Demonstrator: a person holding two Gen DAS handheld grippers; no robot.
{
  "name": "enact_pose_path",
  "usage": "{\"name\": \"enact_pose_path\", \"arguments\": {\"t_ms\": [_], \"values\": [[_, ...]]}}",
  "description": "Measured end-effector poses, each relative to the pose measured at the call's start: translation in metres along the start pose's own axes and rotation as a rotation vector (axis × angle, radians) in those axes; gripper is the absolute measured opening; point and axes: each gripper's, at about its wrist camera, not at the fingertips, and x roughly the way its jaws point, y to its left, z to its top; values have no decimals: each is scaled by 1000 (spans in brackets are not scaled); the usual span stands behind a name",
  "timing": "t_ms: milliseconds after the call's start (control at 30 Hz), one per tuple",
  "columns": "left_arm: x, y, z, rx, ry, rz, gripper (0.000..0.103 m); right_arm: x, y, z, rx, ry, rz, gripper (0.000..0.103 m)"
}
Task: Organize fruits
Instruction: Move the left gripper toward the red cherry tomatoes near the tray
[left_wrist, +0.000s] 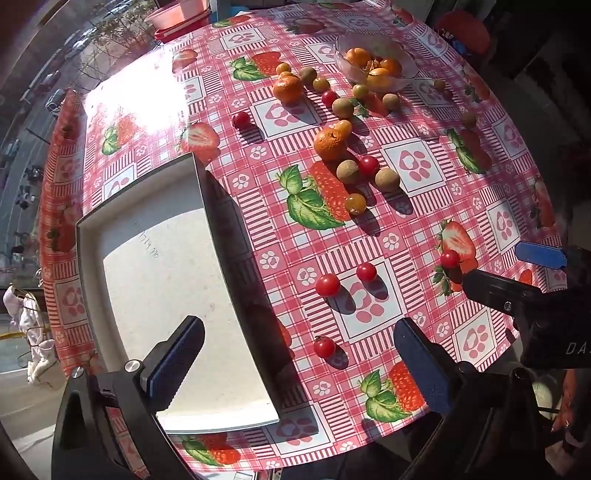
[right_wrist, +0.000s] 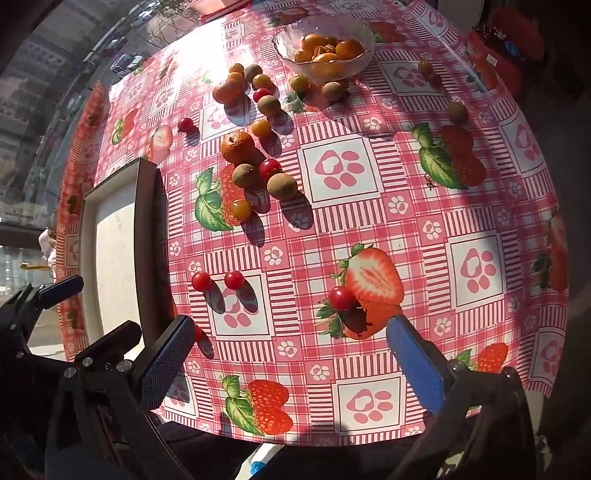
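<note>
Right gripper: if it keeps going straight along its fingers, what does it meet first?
Probably bare tablecloth. The open right gripper frames no fruit; the nearest cherry tomato sits just beyond the fingertips, though depth is unclear.

one tray (left_wrist: 92, 236), one glass bowl (left_wrist: 345, 64) – two tangerines (left_wrist: 330, 142), seven cherry tomatoes (left_wrist: 327, 284)

Black angular frames with silver screws, blue textured pads on the fingers (right_wrist: 168, 360), white lettering on one body.
</note>
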Motion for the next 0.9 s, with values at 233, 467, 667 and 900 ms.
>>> {"name": "enact_pose_path", "arguments": {"t_ms": [233,467,667,900], "values": [[2,2,1,-8,12,-18,103,1,0,1,-12,18,-34,103],[-2,-2,2,14,-7,7,103,5,1,0,-20,44,-57,103],[1,0,0,8,10,6,103,5,0,-1,-18,56,-64,103],[1,-1,-1,12,9,11,103,6,-5,-2,4,64,-56,103]]}}
